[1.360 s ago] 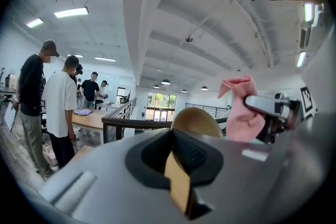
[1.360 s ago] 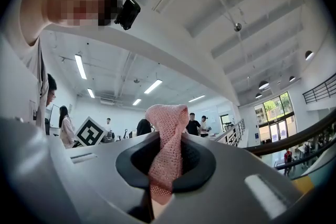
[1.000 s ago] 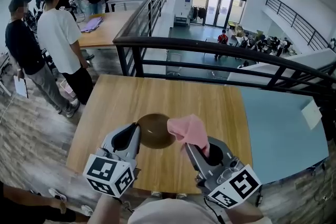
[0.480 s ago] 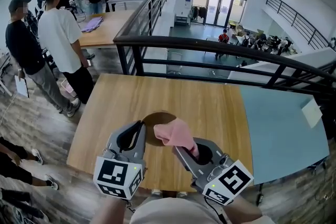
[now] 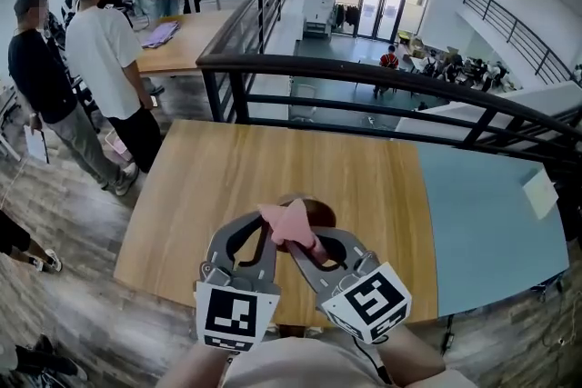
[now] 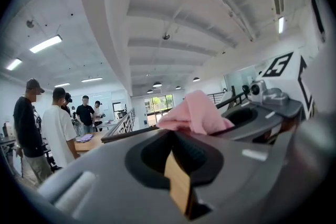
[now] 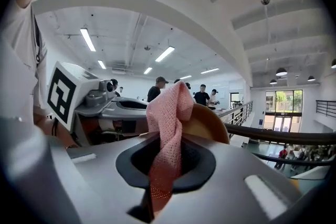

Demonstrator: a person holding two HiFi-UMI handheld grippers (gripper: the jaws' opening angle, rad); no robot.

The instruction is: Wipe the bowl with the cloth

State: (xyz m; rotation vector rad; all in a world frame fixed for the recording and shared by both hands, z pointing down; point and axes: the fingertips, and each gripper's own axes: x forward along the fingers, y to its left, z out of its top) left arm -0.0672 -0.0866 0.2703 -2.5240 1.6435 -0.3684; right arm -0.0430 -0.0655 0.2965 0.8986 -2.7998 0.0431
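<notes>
My left gripper (image 5: 265, 236) is shut on the rim of the brown bowl (image 5: 318, 214); the rim shows edge-on as a tan strip (image 6: 178, 186) between its jaws. My right gripper (image 5: 309, 246) is shut on the pink cloth (image 5: 288, 221), which lies bunched against the bowl. Both grippers are close together over the near edge of the wooden table (image 5: 218, 177), tilted upward. In the right gripper view the cloth (image 7: 169, 113) rises out of the jaws in front of the bowl (image 7: 210, 123). The head view hides most of the bowl behind the cloth.
A black railing (image 5: 382, 77) runs behind the table. A pale blue table (image 5: 491, 223) adjoins it on the right with a white sheet (image 5: 539, 195) on it. Several people (image 5: 100, 68) stand at the left near another table (image 5: 177, 45).
Both grippers have drawn together and closer to me. The bowl has moved right with the left gripper, and the cloth has moved left onto it. The view has tipped slightly.
</notes>
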